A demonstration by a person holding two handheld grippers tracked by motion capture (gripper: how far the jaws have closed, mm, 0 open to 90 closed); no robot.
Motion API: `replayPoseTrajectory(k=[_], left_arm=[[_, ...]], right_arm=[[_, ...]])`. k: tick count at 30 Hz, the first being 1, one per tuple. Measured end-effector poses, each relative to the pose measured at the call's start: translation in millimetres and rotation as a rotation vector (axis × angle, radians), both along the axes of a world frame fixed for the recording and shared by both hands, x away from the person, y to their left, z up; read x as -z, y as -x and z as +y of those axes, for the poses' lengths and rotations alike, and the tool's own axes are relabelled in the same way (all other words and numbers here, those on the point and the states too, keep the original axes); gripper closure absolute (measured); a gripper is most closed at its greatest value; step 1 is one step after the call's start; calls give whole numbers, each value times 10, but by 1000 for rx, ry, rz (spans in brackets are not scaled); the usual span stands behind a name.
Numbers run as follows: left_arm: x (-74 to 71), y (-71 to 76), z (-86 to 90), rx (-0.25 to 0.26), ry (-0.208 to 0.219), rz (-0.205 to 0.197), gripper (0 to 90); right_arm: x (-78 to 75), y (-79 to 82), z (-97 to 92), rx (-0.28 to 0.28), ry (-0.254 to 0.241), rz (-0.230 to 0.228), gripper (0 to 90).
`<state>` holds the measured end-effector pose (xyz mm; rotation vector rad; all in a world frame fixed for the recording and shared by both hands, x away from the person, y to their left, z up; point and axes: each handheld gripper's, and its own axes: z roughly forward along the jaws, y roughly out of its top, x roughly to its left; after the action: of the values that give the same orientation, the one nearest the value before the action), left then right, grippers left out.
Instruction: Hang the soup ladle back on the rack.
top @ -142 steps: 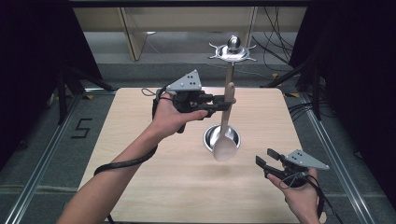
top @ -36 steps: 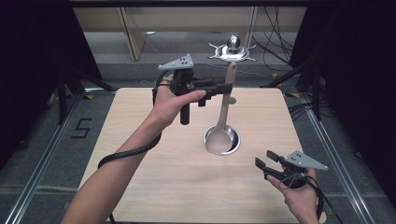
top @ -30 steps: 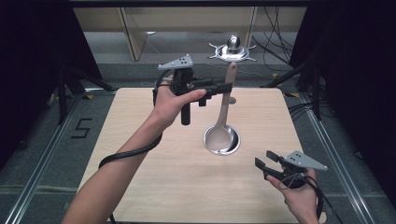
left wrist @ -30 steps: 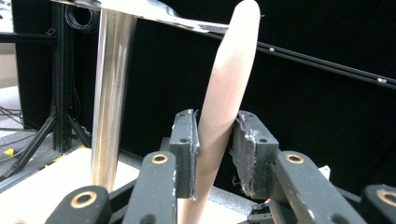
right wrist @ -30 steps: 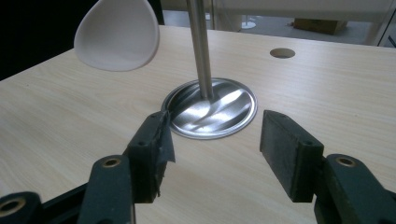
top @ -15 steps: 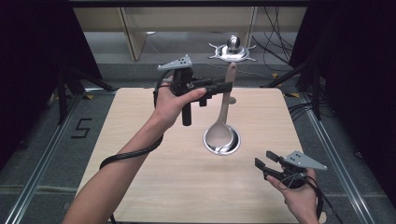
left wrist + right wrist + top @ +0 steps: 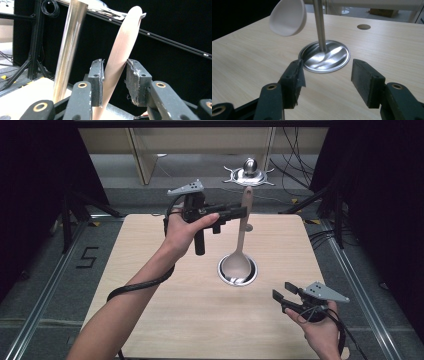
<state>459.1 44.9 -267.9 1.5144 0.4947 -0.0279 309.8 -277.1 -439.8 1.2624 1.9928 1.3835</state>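
Observation:
A pale wooden spoon (image 7: pixel 241 240) hangs upright beside the pole (image 7: pixel 70 45) of a metal stand, its handle tip up at the stand's hooked top (image 7: pixel 248 172). Its bowl (image 7: pixel 288 17) hovers above the stand's round base (image 7: pixel 332 57). My left gripper (image 7: pixel 242 211) is level with the upper handle, which runs between its jaws (image 7: pixel 114 75). The jaws have just been opening: the handle leans on one pad (image 7: pixel 96 80) and a gap shows at the other, so the gripper is open. My right gripper (image 7: pixel 283 291) hovers low at the table's front right, open and empty (image 7: pixel 327 72).
The light wooden table (image 7: pixel 165 320) has a small round hole (image 7: pixel 363 26) behind the stand. Dark metal frames and black curtains flank both sides. Cables trail from both grippers.
Since the oldest frame my left gripper has risen, carrying the spoon from low over the base up toward the stand's top. Over the last second both hands stay put.

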Motion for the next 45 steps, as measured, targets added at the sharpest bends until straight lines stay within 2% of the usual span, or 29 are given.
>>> replayPoseTrajectory(k=[6, 7, 9, 10, 12, 17, 20, 24, 26, 27, 28, 29, 31, 32, 33, 34, 37, 38, 39, 40, 41, 42, 43, 45], left_arm=[[-7, 15, -8, -40, -27, -24, 638], [-5, 20, -3, -46, -39, -37, 629], [-1, 43, 15, -63, -67, -65, 610], [1, 58, 28, -68, -76, -78, 602], [3, 100, 63, -85, -106, -113, 579], [61, 247, 201, -134, -213, -206, 479], [152, 343, 310, -158, -275, -248, 433], [353, 473, 483, -180, -339, -265, 382], [497, 542, 588, -193, -372, -248, 360], [569, 548, 645, -197, -387, -274, 353], [652, 570, 704, -203, -397, -272, 346], [742, 607, 761, -213, -400, -242, 342], [918, 653, 886, -229, -424, -223, 336], [1011, 689, 946, -239, -439, -194, 334], [1102, 714, 1001, -248, -445, -177, 331], [1185, 737, 1058, -257, -458, -163, 329], [1416, 791, 1215, -286, -483, -129, 329], [1486, 802, 1266, -292, -490, -123, 329], [1552, 817, 1314, -304, -497, -112, 329], [1617, 831, 1360, -310, -499, -97, 329], [1679, 847, 1406, -317, -508, -87, 330], [1742, 869, 1446, -330, -513, -81, 330], [1804, 894, 1487, -341, -518, -74, 332], [1941, 950, 1564, -374, -503, -55, 339]], right_arm=[[-1, 3, 1, 0, 0, 1, 434], [1, 3, -3, 0, 6, 0, 434], [4, -22, -32, -11, 34, -42, 434], [2, -15, -24, -10, 17, -29, 434], [12, -26, -25, -8, 15, -39, 434], [11, -24, -27, -11, 8, -36, 433], [9, -23, -30, -5, 17, -35, 432], [10, -24, -30, -8, 12, -36, 430], [13, -22, -34, -6, 15, -33, 427], [11, -16, -33, 4, 14, -24, 426], [19, -15, -29, 5, 10, -20, 426], [22, -33, -42, 1, 21, -30, 425], [30, -40, -39, -2, 20, -36, 423], [18, -27, -39, 5, 30, -31, 422], [23, -32, -35, -5, 22, -25, 420], [24, -31, -40, 0, 37, -25, 419], [40, -36, -25, 2, 24, -23, 415], [41, -43, -41, 0, 53, -31, 413], [40, -40, -36, 1, 47, -22, 411], [47, -47, -38, -1, 51, -31, 410], [50, -41, -27, -2, 39, -12, 409], [47, -41, -29, -1, 37, -12, 408], [58, -52, -35, -5, 45, -29, 407], [72, -56, -27, -10, 34, -13, 404]])
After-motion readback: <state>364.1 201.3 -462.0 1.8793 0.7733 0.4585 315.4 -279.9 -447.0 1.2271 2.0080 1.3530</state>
